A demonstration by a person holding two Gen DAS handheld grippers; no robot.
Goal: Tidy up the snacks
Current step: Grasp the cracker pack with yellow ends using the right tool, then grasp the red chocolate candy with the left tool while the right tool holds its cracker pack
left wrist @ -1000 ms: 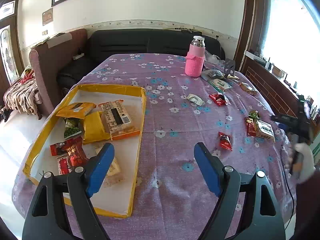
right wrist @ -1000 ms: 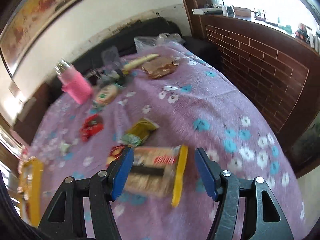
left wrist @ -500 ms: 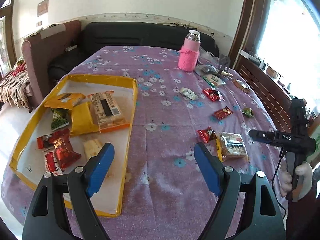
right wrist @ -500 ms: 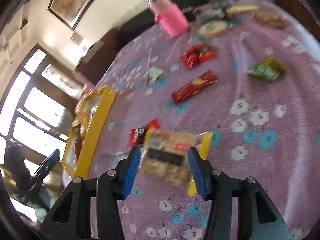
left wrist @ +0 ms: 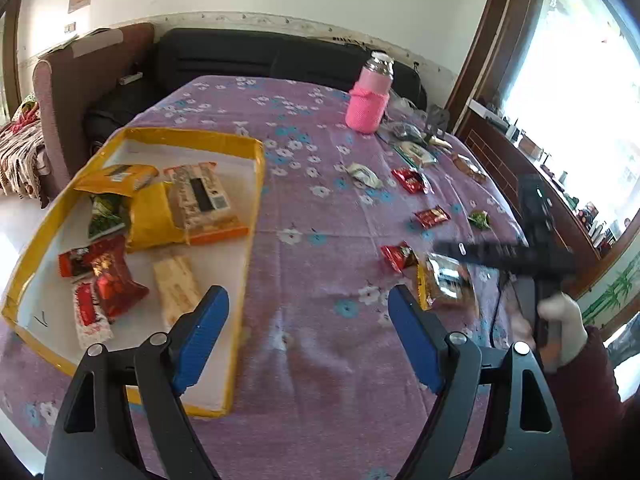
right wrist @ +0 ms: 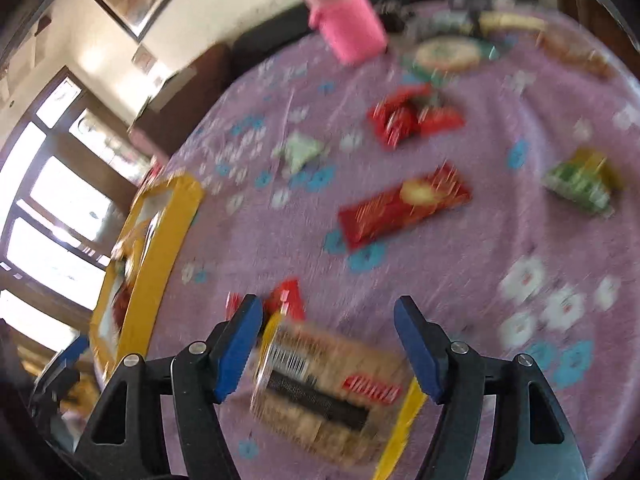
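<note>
A yellow-rimmed tray (left wrist: 256,184) on the left of the purple floral table holds several snack packs; it also shows in the right wrist view (right wrist: 160,232). My left gripper (left wrist: 308,332) is open and empty above the table by the tray's near right corner. My right gripper (right wrist: 328,348) is open, and a yellow-edged cracker pack (right wrist: 332,396) lies on the cloth between and below its fingers, apart from the pads. That pack (left wrist: 448,284) and the blurred right gripper also show in the left wrist view. Loose snacks lie beyond: a long red bar (right wrist: 404,208), a small red pack (left wrist: 398,256), a green pack (right wrist: 580,186).
A pink-sleeved bottle (left wrist: 370,98) stands at the far side of the table with more wrappers beside it. A black sofa (left wrist: 256,56) and a brown armchair (left wrist: 76,92) stand behind. A brick ledge and window run along the right.
My right gripper has opened wider and the cracker pack now lies loose on the cloth, lower between the fingers. The left gripper has edged closer to the table.
</note>
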